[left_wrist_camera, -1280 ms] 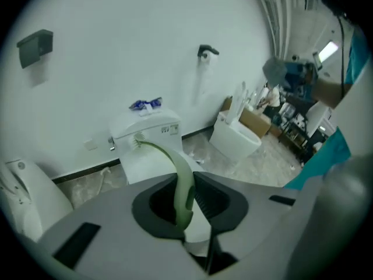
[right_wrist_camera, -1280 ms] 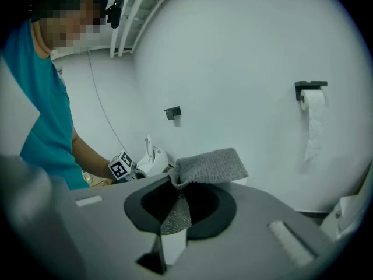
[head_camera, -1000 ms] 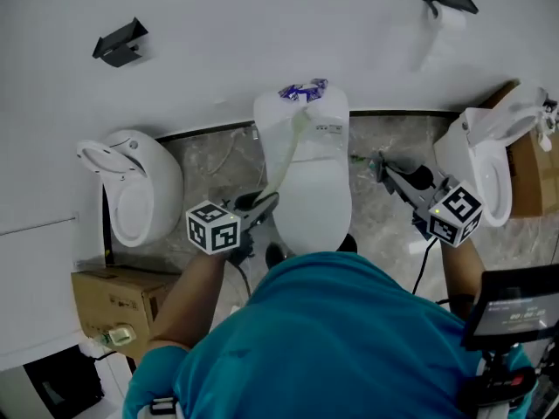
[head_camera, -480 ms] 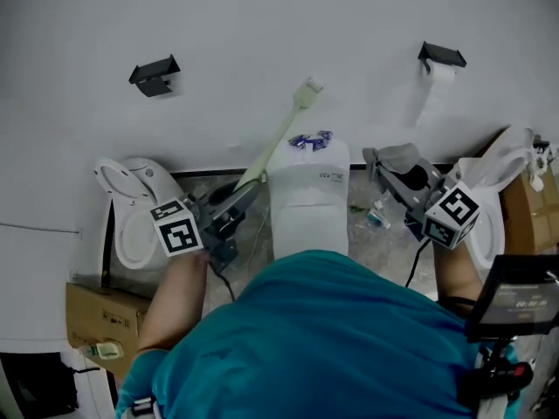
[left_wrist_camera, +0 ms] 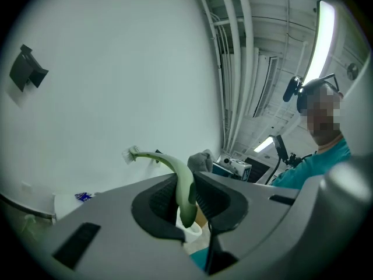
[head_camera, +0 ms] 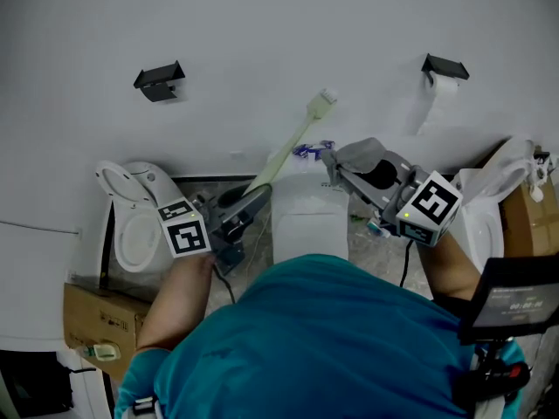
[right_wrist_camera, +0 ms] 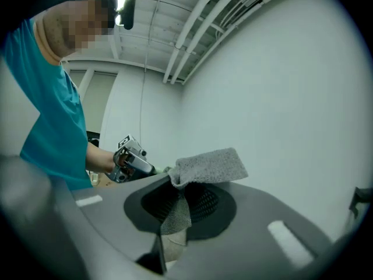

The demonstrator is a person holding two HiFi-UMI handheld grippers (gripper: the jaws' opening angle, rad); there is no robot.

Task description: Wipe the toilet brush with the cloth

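In the head view, the left gripper (head_camera: 260, 196) sits left of centre, its fingers closed on the lower end of the toilet brush (head_camera: 293, 142). The pale green handle slants up and right across the white wall (head_camera: 262, 24), and the brush head lies at upper centre. The right gripper (head_camera: 342, 168) is right of centre, holding the grey cloth (head_camera: 367, 155) just right of the handle, with a gap showing between them. Below them stands a white toilet (head_camera: 306, 216), with another toilet (head_camera: 131, 221) at the left edge and a cardboard box (head_camera: 100, 308) at lower left. A black holder (head_camera: 159, 81) is fixed to the wall at upper left. In the left gripper view, the fingers (left_wrist_camera: 156, 202) clamp the brush handle at lower centre. The handle curves up and left toward its head, and the cloth shows just behind it, to the right. In the right gripper view, the fingers (right_wrist_camera: 204, 203) pinch the cloth (right_wrist_camera: 210, 167) at lower centre. Its free part folds out to the right above them, and the left gripper (right_wrist_camera: 131, 159) is at middle left.
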